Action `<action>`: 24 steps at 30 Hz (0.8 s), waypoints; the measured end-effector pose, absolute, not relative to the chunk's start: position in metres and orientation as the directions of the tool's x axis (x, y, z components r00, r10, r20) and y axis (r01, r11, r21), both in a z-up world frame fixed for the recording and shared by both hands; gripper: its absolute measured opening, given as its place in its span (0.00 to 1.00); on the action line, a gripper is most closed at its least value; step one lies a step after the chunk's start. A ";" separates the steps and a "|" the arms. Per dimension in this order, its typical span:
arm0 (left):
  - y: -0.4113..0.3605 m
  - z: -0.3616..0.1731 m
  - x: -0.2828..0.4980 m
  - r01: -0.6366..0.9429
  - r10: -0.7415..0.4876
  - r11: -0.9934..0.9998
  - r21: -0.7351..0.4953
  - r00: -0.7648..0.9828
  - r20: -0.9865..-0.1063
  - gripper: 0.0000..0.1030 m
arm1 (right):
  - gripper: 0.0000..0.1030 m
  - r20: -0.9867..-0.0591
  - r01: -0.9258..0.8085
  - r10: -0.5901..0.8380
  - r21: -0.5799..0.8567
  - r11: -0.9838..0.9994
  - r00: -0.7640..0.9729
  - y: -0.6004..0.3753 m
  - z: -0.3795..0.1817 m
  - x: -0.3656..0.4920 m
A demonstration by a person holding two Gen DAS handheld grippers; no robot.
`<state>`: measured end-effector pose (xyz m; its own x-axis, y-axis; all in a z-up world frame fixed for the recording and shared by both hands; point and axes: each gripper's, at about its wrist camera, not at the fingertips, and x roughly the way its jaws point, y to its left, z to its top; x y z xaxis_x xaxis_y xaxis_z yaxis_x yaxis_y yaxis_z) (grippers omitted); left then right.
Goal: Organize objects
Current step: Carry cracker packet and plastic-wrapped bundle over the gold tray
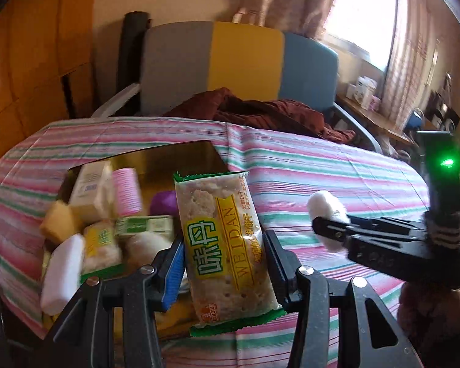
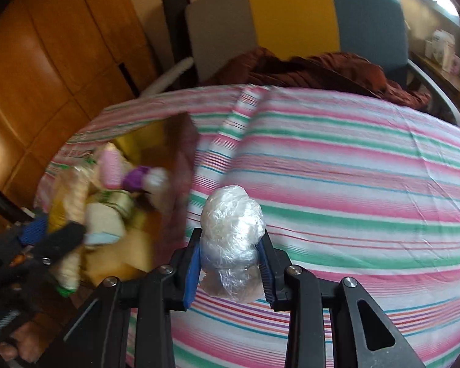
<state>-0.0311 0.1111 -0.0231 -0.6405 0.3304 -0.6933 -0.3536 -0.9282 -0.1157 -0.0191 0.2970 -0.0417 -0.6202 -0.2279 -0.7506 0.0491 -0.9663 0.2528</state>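
While the right gripper [image 2: 230, 263] clamps a plastic-wrapped ball [image 2: 231, 242], the left gripper [image 1: 227, 263] grips a "WEIDAN" biscuit packet [image 1: 227, 245]

Blurred box [image 2: 181, 141] contents, wrapped bundle's [image 2: 231, 242] filling

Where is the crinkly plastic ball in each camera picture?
Left wrist view: the plastic ball shows as a white lump at middle right, pinched in the right gripper above the striped cloth.
Right wrist view: the plastic ball sits low in the centre, clamped between the gripper's blue pads.
Shared landmark: the grey, yellow and blue chair back behind the table.
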 end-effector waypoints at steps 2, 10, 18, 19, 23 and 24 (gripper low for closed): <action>0.090 -0.022 -0.031 -0.313 0.310 -0.941 -0.125 -0.657 -0.687 0.47 | 0.33 -0.734 0.083 -0.249 0.255 -0.963 -0.632 0.282 -0.034 -0.020; 0.012 -0.026 -0.027 -0.157 0.206 -0.978 -0.135 -0.696 -0.688 0.47 | 0.33 -0.721 0.186 -0.298 0.233 -0.955 -0.625 0.229 -0.032 -0.038; 0.001 -0.028 -0.024 -0.119 0.178 -0.984 -0.133 -0.705 -0.687 0.47 | 0.33 -0.760 0.219 -0.281 0.185 -0.958 -0.587 0.201 -0.056 -0.058; 0.005 -0.026 -0.022 -0.129 0.180 -0.984 -0.126 -0.708 -0.683 0.47 | 0.33 -0.761 0.217 -0.276 0.180 -0.959 -0.588 0.200 -0.058 -0.058; 0.021 -0.024 -0.024 -0.173 0.197 -0.979 -0.105 -0.710 -0.676 0.47 | 0.33 -0.762 0.209 -0.268 0.177 -0.962 -0.590 0.204 -0.060 -0.060; 0.024 -0.023 -0.026 -0.180 0.201 -0.978 -0.102 -0.710 -0.675 0.47 | 0.33 -0.761 0.205 -0.264 0.175 -0.963 -0.593 0.204 -0.059 -0.060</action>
